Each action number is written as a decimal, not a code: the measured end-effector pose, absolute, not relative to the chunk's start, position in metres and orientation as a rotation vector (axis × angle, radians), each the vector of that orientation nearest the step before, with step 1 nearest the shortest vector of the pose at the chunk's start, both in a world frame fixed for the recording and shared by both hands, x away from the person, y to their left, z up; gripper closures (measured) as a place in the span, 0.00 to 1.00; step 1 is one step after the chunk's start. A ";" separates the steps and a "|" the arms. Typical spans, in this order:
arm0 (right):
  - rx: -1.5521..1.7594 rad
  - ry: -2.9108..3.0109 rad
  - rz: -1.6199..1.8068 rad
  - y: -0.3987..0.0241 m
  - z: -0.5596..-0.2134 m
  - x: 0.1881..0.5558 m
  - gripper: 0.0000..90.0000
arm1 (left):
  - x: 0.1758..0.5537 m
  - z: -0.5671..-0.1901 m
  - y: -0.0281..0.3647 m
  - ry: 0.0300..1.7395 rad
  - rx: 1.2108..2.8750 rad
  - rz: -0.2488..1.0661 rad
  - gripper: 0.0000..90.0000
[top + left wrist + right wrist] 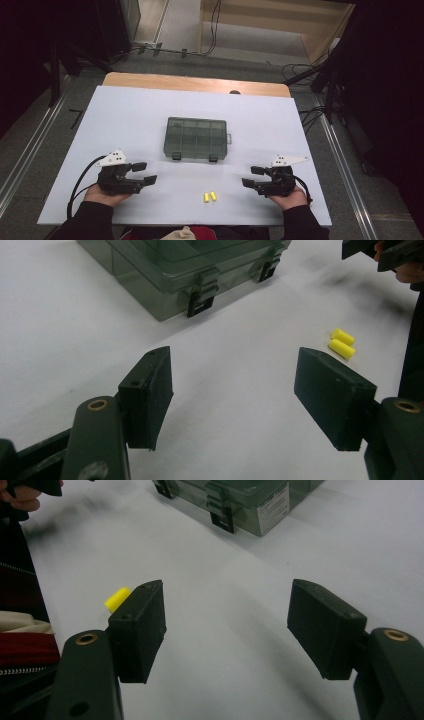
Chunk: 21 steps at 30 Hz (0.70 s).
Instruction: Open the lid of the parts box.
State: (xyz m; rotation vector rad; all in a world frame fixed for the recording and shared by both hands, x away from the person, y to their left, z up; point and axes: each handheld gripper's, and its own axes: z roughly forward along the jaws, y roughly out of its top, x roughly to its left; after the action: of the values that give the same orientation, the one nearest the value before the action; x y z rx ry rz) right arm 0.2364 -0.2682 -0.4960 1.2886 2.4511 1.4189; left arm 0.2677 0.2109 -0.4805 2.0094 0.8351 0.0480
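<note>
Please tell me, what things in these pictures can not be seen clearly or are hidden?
- Box contents: high view, the tinted lid hides what the compartments hold.
- Label on the box: right gripper view, print too small and blurred to read.
- Yellow earplugs: right gripper view, one jaw covers all but one end.
- Box's far part: left gripper view, cut off by the top edge.

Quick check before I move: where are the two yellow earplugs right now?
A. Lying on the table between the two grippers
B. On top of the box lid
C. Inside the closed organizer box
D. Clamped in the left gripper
A: the yellow earplugs lie side by side on the white table, nearer the person than the closed box, between the open left gripper and the open right gripper.
</note>
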 end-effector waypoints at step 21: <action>1.299 2.425 1.430 -0.272 -0.493 0.232 0.33 | 0.270 -0.480 0.214 0.850 2.003 0.049 0.35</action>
State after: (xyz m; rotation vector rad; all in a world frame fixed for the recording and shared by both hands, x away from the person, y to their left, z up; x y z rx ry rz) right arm 0.2324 -0.2720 -0.4929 1.2986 2.4250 1.4298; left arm 0.2700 0.2143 -0.4798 2.0035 0.8497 0.0491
